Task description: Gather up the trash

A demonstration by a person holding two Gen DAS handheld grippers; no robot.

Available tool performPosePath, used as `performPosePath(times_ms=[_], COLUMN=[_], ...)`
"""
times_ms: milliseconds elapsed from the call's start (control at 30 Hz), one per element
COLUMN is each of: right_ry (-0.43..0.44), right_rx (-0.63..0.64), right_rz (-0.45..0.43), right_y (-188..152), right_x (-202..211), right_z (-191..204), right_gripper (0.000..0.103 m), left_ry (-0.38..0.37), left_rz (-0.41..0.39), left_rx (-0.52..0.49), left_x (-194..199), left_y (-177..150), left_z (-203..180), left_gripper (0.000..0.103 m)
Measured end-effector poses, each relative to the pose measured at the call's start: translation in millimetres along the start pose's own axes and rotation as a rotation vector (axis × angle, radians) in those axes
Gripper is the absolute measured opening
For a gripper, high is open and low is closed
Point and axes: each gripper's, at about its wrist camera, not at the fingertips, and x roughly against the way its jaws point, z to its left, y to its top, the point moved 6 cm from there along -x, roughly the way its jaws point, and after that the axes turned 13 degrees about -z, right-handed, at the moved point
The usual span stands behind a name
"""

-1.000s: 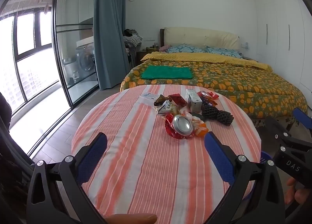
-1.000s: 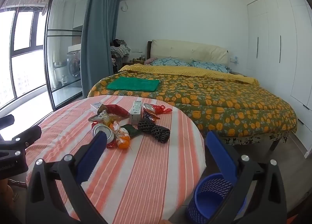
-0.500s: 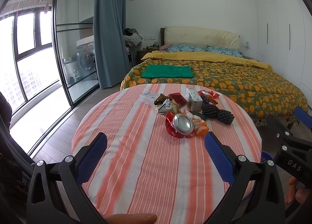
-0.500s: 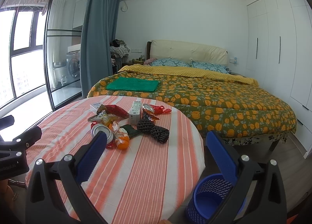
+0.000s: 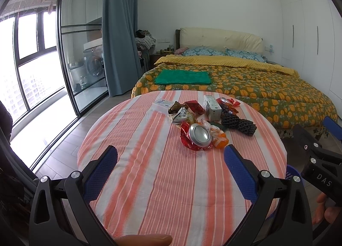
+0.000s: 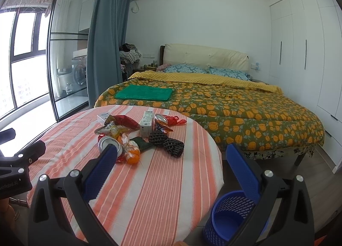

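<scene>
Trash (image 5: 203, 126) is lying mid-frame; light, crinkly wrappers probably want pinching at edges. Left gripper (image 5: 171, 160) and right gripper (image 6: 171, 160) are gaping, empty.

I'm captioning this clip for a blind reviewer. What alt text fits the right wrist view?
The open right tool hovers empty over a round striped table with a trash pile: crushed can, wrappers, a small white box, black foam netting. A blue mesh bin stands on the floor, a bed behind.
</scene>
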Motion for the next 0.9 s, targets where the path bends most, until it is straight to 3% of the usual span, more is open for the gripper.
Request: performPosePath(times_ms=[900], right_ry=[-0.005], right_rx=[-0.001], right_rz=[0.002], right_y=[-0.2], right_x=[-1.7], right_z=[-8.0], right_gripper=[0.099], left_ry=[-0.001], left_rz=[0.007], left_rx=[0.000], left_x=[-0.2], left_y=[-0.4], left_z=[-0.1], left_gripper=[0.099])
